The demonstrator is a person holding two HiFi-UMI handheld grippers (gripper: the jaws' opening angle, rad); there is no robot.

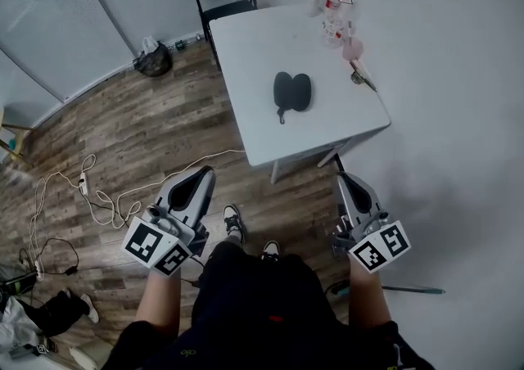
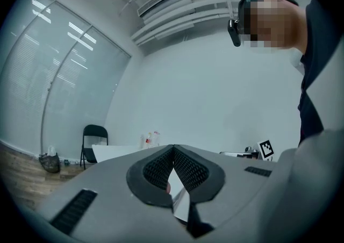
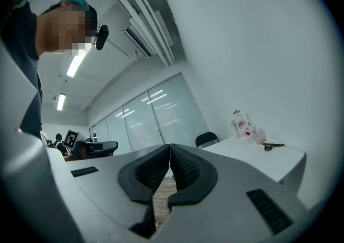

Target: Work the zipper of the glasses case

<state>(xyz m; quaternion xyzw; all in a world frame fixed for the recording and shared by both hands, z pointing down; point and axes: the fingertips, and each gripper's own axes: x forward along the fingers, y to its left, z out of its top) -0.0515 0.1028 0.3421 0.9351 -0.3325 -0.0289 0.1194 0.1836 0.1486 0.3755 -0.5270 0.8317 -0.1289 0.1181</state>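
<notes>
Presently at the approach step, zipper untouched. Glasses case (image 1: 292, 92): dark, lying flat near the middle of the white surface (image 1: 246, 49), a short strap or pull trailing toward the surface's near edge; zipped or unzipped, impossible to tell from this view. Left claw (image 1: 203, 176): closed tight, nothing held; level, off the surface's near edge and left of its near corner, well apart from the case. Right claw (image 1: 345, 179): likewise closed and empty, just off the surface's near right corner, also well apart from the case. Next move, by judgement: bringing both claws in over the surface, opening them, steadying the case body with one and pinching the small zipper pull with the other. Bottles (image 1: 332, 12) at the surface's far right corner, clear of the case.
</notes>
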